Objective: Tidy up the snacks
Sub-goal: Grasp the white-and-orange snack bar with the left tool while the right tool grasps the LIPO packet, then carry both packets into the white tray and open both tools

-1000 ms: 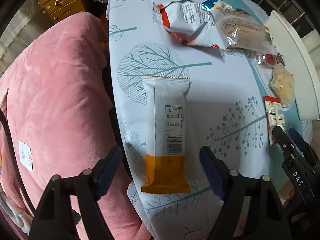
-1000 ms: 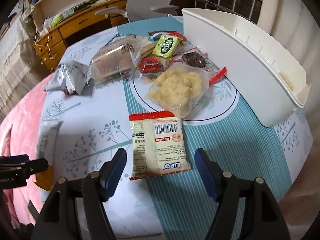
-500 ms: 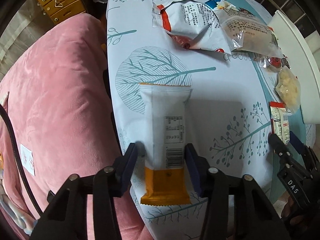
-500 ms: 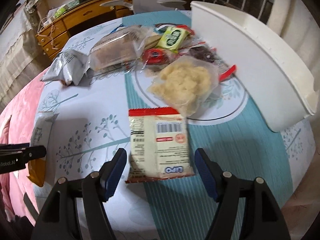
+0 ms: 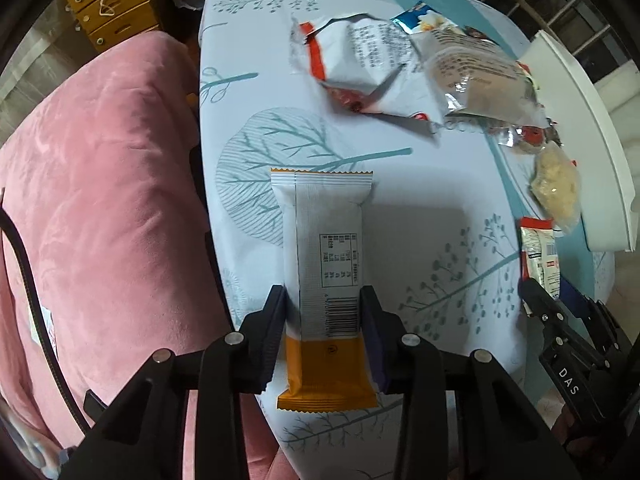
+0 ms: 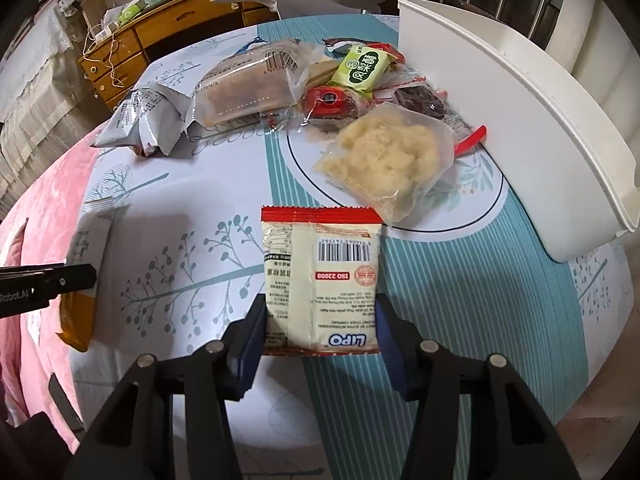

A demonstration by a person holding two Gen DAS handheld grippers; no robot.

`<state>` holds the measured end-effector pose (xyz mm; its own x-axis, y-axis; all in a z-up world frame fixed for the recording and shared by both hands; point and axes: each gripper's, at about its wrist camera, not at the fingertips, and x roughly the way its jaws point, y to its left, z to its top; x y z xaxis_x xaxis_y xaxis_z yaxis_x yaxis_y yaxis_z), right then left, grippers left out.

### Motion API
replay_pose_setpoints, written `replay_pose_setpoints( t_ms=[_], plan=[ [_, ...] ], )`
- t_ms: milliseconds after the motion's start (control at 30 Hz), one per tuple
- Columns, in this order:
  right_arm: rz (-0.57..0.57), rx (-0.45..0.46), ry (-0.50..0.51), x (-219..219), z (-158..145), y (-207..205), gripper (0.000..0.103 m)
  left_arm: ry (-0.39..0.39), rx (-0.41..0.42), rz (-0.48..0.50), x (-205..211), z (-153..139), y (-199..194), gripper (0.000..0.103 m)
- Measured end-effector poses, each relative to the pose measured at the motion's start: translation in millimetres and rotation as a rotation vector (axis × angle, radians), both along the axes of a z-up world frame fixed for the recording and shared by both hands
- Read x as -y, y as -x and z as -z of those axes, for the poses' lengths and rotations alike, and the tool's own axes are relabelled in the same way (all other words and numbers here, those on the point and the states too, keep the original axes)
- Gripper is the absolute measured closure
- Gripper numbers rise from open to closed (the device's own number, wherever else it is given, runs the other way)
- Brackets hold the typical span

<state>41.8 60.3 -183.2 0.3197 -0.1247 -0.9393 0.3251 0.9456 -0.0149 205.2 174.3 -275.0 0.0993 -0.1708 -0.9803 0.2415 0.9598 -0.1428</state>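
Far to my left a pink plush blanket (image 5: 100, 200) lies beside the round table (image 5: 432, 216), which wears a pale cloth printed with teal trees. My left gripper (image 5: 324, 316) points steeply down at the table's near edge and is clamped on a long white snack bar with an orange end (image 5: 324, 256); both blue pads press its sides just above the orange band, and the bar lies flat, lengthwise away from me, barcode side up.

Farther back, toward the middle, a crumpled white and red chip bag (image 5: 360, 60) lies open, touching a clear packet of brown cake (image 6: 248, 80) to its right. Behind that packet sit a green wrapped sweet (image 6: 366, 66) and a red wrapped sweet (image 6: 330, 100), bunched together. In front of them lies a clear bag of pale yellow crumbly snack (image 6: 388, 156).

Just before that bag is the red-topped LIPO packet (image 6: 320, 280), flat on the cloth, print upside down to me. My right gripper (image 6: 320, 320) straddles its near end, its jaws closing, the packet between them and the pads at or just touching its edges; I cannot tell whether they press yet.

Farthest right, a white plastic basket (image 6: 520, 120) stands on the table, just beside the snack pile.
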Motion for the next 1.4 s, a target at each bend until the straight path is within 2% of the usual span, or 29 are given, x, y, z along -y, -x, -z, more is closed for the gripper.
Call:
replay_pose_setpoints(
  t_ms=[200, 467, 767, 900, 1200, 1400],
  plan=[
    [-0.026, 0.021, -0.021, 2.4, -11.4, -2.2, 0.054, 0.043, 0.026, -0.006, 3.3, -14.6, 9.0, 0.068],
    [-0.127, 0.058, -0.103, 6.3, -26.0, 1.4, 0.054, 0.069, 0.062, -0.090, 7.1, -34.5, 40.2, 0.068],
    [-0.315, 0.091, -0.174, 23.9, -46.8, 12.2, 0.055, 0.068, 0.041, -0.245, 20.0, -42.5, 82.4, 0.068],
    [-0.377, 0.095, -0.202, 44.2, -56.7, 17.1, 0.055, 0.066, 0.011, -0.291, 45.6, -39.9, 102.8, 0.068],
    [-0.496, 0.113, -0.190, 107.6, -83.5, 24.1, 0.055, 0.101, 0.069, -0.339, 130.3, -61.2, 115.8, 0.068],
    [-0.505, 0.145, -0.173, 156.7, -102.4, 25.9, 0.055, 0.133, 0.116, -0.321, 179.3, -80.8, 112.3, 0.068]
  ],
)
